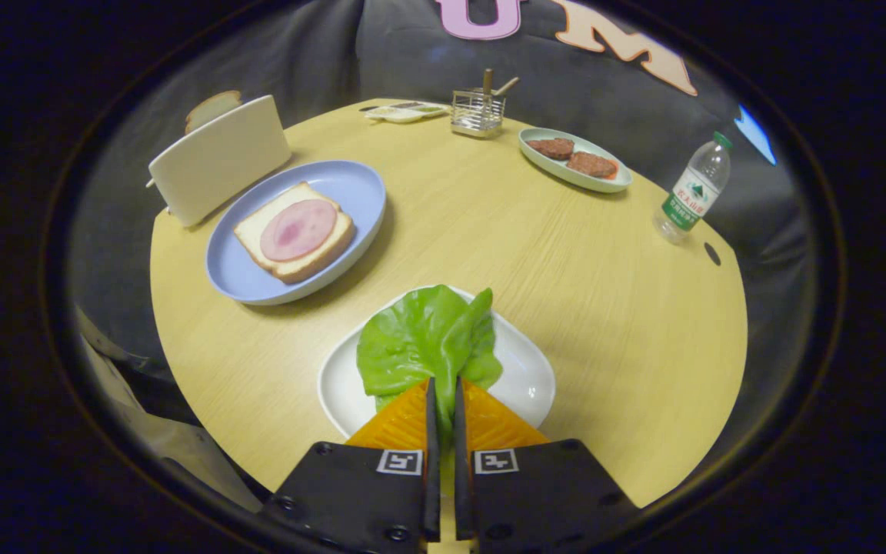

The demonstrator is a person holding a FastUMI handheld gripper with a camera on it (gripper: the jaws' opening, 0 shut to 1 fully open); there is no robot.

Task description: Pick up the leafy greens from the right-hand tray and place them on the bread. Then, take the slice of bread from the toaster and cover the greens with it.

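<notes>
Gripper view. Round table (566, 254), items listed by clock direction from the fingers.

- Gripper (443, 388): fingers nearly closed, a thin gap between them. The near edge of the greens runs into that gap and green shows down the slit, so the fingers appear pinched on the leaf; a firm hold is a judgement, not certain.
- Greens (424, 338): 12 o'clock, just ahead of the tips, lying on the white tray (527, 377). One broad folded leaf. Long axis runs straight away from the fingers; stem end toward them, frilled end pointing at 12, tilted slightly to 1.
- Blue plate (351, 188): 11 o'clock, beyond the tray. Holds bread (258, 235) topped with a round ham slice (298, 229). No greens on it.
- Toaster (216, 158): 10 to 11 o'clock, behind the plate, just beside it. A second slice (212, 108) stands up out of its slot.
- Patty dish (575, 160), caddy (477, 112), far dish (406, 112), bottle (693, 188): 12 to 2 o'clock, well apart, not needed.

Progress: early. Greens gripped at most, not lifted clear of the tray. Left: carry them to the bread, then fetch the toaster slice and cover.
</notes>
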